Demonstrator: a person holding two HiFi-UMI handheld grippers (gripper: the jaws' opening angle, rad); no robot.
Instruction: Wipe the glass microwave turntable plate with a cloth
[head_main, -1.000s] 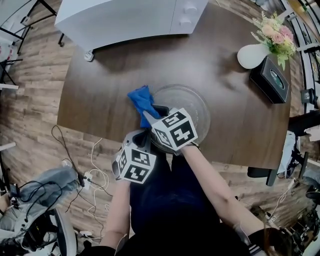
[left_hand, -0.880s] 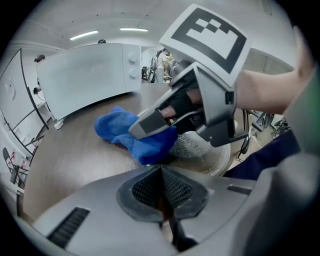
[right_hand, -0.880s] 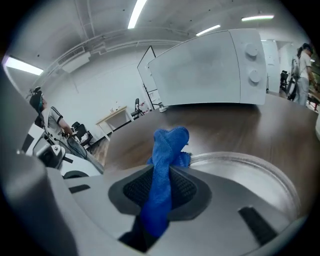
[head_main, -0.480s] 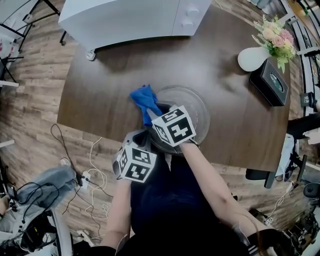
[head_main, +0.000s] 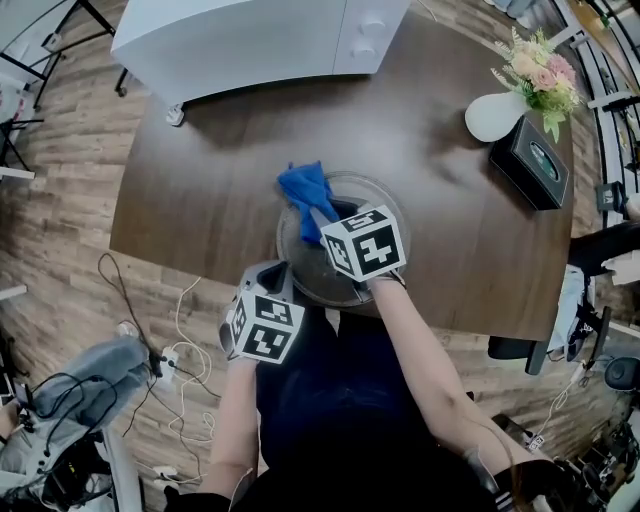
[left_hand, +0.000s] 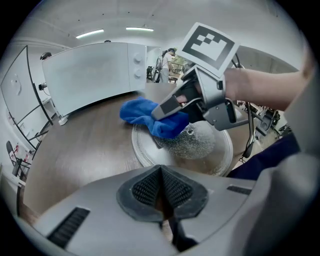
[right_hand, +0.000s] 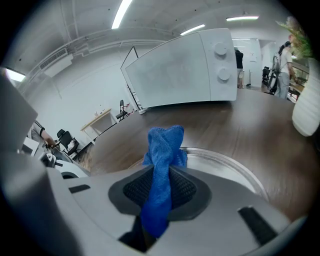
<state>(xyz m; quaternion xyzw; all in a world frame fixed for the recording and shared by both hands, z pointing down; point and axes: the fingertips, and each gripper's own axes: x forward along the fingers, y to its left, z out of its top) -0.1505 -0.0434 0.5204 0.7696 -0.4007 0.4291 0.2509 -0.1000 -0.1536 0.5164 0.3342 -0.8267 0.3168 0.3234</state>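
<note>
Round clear glass microwave turntable plate (head_main: 308, 276) lies flat on the dark brown wooden table (head_main: 200, 180), near the table's front edge and just ahead of the person. It's well apart from the white microwave oven (head_main: 260, 35) at the far edge.

Plate look: transparent, the dark table shows through it. Raised ring rim all round. The left gripper view shows a grainy, speckled patch (left_hand: 196, 141) at its centre; the rest of the glass (left_hand: 142, 152) reads smooth. Can't tell wet from dry.

Right gripper (head_main: 320, 218) is over the plate, with jaws clamped on a bright blue terry cloth (head_main: 306, 192). In its own view the cloth (right_hand: 162, 150) runs as a twisted strip up between the two pads and bunches out past the tips (right_hand: 160, 182). The bunched end sits on the plate's far-left rim, part over the glass and part hanging over onto the table. From the left gripper view, the cloth (left_hand: 150, 116) is pressed down at the rim under the right gripper's tips (left_hand: 161, 110).

Left gripper (head_main: 274, 272) is at the plate's near-left side by the table edge. Jaws fully together, nothing between them (left_hand: 160, 186); the plate is ahead of them, not gripped.

Far right of the table: a white vase with pink flowers (head_main: 497, 113) and, beside it, a black box (head_main: 532, 160).
</note>
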